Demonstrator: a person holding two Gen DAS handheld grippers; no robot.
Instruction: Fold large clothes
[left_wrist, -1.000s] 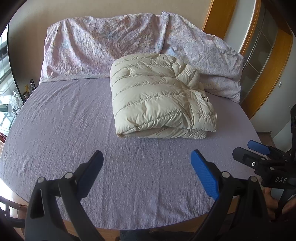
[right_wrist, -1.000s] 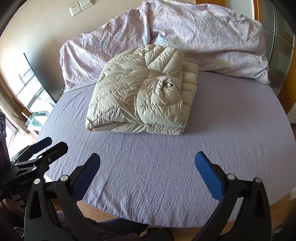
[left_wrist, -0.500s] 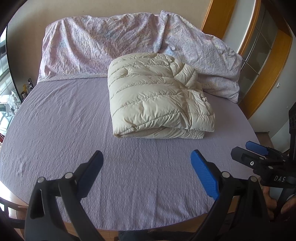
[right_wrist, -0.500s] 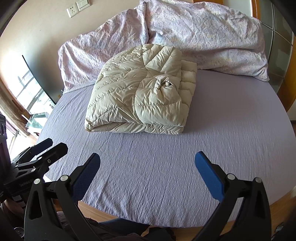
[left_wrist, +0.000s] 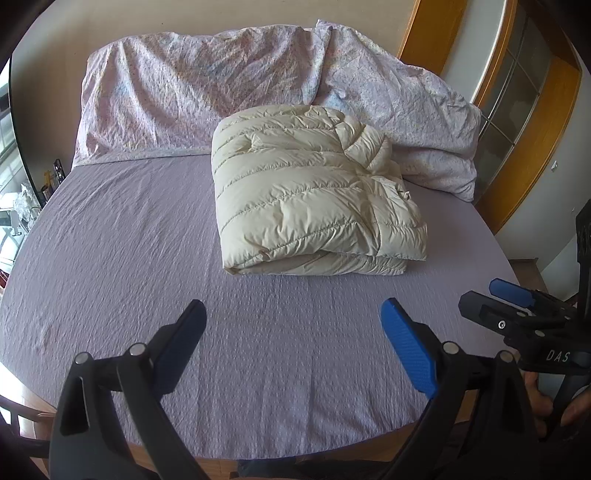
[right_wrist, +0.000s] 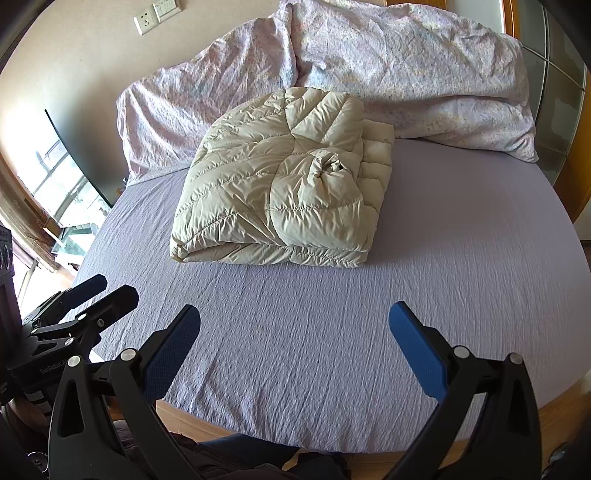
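Since a second ago the folded cream down jacket (left_wrist: 317, 192) has slid slightly left in the left wrist view; little else changed. It lies on the lilac bedsheet (left_wrist: 122, 258), well ahead of both fingertips. Left gripper (left_wrist: 291, 332) and right gripper (right_wrist: 295, 336) hover spread wide, empty.

A bed (left_wrist: 147, 258) covered by a lilac, crinkled sheet (right_wrist: 461, 258) filled most of both views. At its head lay a rumpled duvet (left_wrist: 192, 92) in a pale floral print, heaped higher toward the right side. A beige wall (right_wrist: 92, 55) behind it carried a white socket and switch plate (right_wrist: 157, 14). Wooden-framed glass panels (left_wrist: 517, 103) stood to the right of the bed, and a bright window (right_wrist: 55, 177) lay to the left. The bed's wooden edge (right_wrist: 554, 410) showed below the sheet.
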